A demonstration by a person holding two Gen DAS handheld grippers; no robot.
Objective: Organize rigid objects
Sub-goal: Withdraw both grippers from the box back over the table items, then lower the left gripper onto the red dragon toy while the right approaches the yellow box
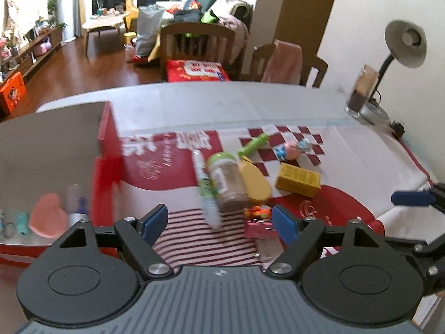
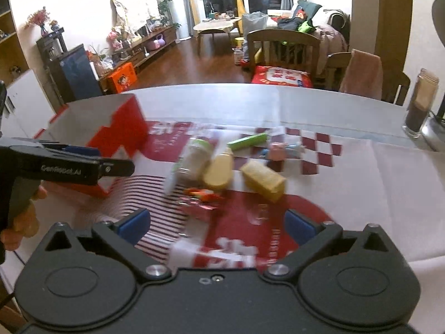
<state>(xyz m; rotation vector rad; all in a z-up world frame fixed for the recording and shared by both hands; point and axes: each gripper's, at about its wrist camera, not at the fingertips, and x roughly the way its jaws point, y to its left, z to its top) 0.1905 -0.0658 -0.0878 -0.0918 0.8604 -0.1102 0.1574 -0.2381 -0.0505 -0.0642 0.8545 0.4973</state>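
Left wrist: jar (image 1: 226, 183) ahead of left gripper (image 1: 219, 222)

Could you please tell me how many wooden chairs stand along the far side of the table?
2: the slatted wooden chair behind the table's middle, and the chair draped with pink cloth to its right. Others may be hidden.

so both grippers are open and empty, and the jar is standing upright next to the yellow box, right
Not quite: the jar lies on its side, as the left wrist view shows. The left gripper and right gripper are open and empty, and the yellow box is nearby.
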